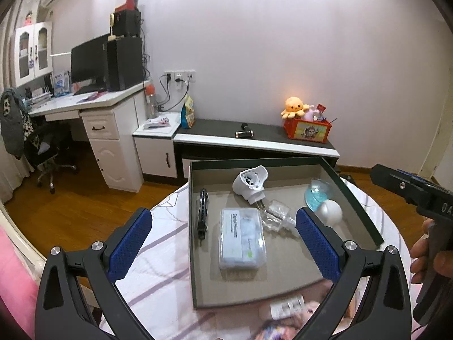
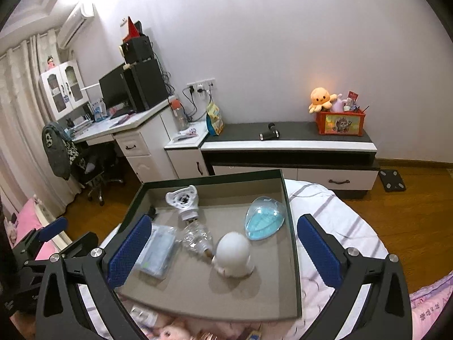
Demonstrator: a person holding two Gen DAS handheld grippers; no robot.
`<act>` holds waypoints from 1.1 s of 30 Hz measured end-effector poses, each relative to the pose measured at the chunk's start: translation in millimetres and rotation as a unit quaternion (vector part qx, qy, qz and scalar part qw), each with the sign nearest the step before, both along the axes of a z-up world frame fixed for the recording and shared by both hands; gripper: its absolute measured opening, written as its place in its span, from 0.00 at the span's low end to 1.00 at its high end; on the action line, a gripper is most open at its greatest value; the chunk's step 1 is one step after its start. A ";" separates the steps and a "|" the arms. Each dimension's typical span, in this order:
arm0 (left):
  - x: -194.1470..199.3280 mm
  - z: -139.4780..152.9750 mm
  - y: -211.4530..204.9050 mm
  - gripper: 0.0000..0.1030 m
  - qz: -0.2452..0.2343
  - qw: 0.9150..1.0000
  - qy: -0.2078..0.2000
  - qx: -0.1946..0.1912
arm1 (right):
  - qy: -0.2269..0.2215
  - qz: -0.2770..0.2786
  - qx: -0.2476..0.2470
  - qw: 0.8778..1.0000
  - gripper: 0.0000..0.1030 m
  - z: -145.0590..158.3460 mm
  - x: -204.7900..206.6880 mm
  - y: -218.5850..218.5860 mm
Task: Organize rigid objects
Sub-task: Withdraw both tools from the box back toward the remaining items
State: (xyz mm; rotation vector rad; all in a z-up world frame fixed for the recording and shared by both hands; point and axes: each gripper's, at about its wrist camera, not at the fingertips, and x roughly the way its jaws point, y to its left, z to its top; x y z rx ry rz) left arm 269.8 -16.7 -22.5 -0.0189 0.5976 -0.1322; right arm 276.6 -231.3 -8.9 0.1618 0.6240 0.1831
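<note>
both claws, left claw (image 1: pixel 223 226) and right claw (image 2: pixel 223 238), hang released and empty above the tray (image 1: pixel 354 195); box (image 1: pixel 243 238) centre, clip (image 1: pixel 202 215) at nine o'clock, ball (image 2: pixel 233 255) inside; sorting looks nearly done.

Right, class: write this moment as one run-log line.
left gripper: open, empty | right gripper: open, empty | tray: holds clear case, black clip, white dome, blue shell
</note>
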 end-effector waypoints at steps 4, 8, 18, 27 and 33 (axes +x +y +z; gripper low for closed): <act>-26.4 9.2 5.2 1.00 0.008 1.000 -0.009 0.004 | -0.011 -0.004 0.000 1.000 1.00 6.2 -24.8 0.4; -49.6 18.0 6.9 1.00 0.013 1.000 -0.019 0.006 | -0.026 -0.008 -0.003 1.000 1.00 12.5 -53.9 3.4; -111.7 36.1 14.2 1.00 0.023 0.998 -0.050 0.010 | -0.042 -0.010 0.001 0.999 1.00 14.6 -120.2 7.9; -151.8 35.0 17.0 1.00 0.030 0.998 -0.054 0.005 | -0.048 -0.022 -0.011 0.999 1.00 6.5 -169.0 14.5; -171.0 33.9 15.5 1.00 0.031 0.998 -0.058 0.005 | -0.047 -0.024 -0.017 0.998 1.00 3.5 -181.9 16.3</act>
